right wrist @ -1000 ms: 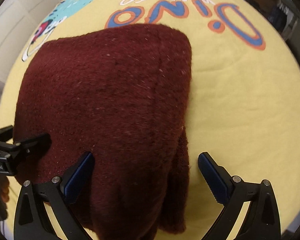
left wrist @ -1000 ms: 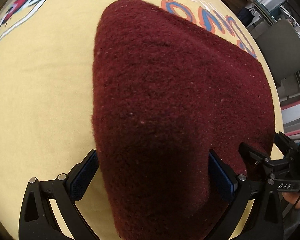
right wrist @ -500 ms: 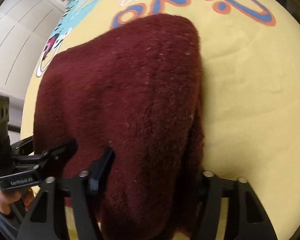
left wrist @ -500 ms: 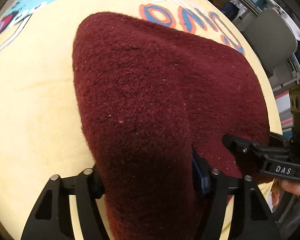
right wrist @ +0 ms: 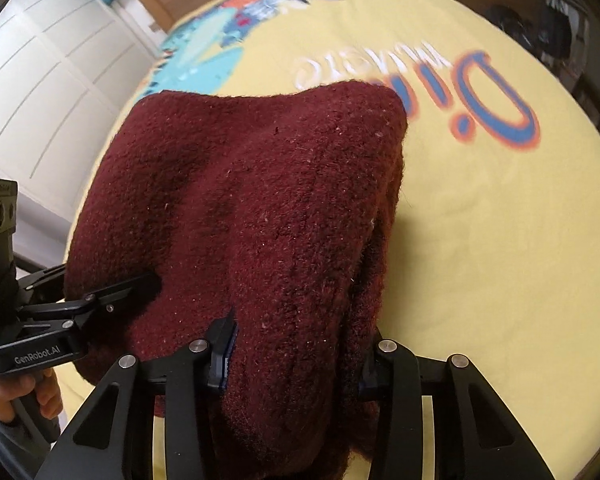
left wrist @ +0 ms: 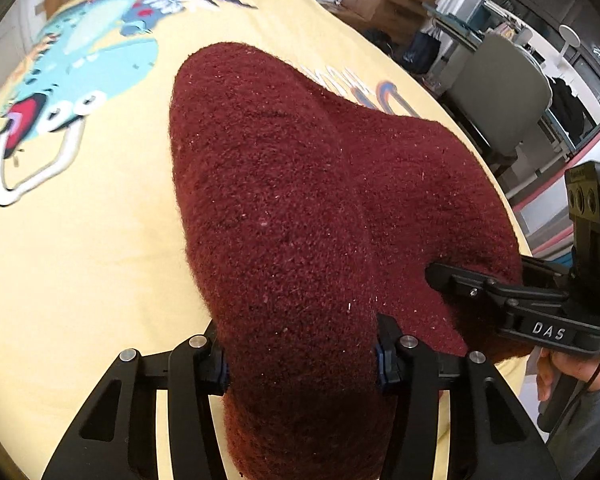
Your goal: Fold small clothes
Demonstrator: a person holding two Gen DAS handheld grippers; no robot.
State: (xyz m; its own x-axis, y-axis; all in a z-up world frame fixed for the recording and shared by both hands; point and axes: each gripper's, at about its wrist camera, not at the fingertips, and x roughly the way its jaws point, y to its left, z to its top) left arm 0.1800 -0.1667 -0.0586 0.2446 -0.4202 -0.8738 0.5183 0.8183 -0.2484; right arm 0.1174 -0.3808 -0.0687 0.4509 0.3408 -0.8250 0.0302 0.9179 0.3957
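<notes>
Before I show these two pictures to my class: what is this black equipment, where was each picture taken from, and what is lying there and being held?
No robot is here. A person holds a black two-finger gripper in each hand, and each gripper carries a wide-angle camera looking along its own fingers. One picture comes from the left gripper, the other from the right gripper; each view also shows the other tool off to one side. A dark red woolly garment lies on a yellow cloth printed with a cartoon and lettering. Both grippers have just been closing, and each now pinches the garment's near edge, which looks bunched and raised, probably to start a fold.
</notes>
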